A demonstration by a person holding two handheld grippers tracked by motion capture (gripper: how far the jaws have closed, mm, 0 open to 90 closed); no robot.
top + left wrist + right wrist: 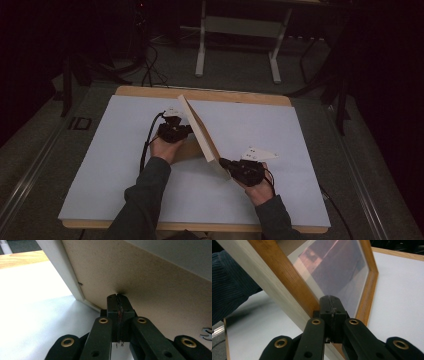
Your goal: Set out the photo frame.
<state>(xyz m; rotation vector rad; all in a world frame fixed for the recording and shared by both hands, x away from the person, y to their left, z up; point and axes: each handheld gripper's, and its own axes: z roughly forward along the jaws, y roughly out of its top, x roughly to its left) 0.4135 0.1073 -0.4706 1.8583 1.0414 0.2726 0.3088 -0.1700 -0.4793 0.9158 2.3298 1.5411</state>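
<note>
High view shows a flat rectangular picture frame (200,131) standing tilted on edge near the middle of the pale, matte table (300,140), between the two hands. Left gripper (176,131) has its black jaws pressed together, tips touching the frame's speckled fibreboard back (150,282). Right gripper (235,167) has its jaws together too, tips against the glossy glazed front (337,272), which is bordered by grained, warm-toned wood with a paler outer edge.
</note>
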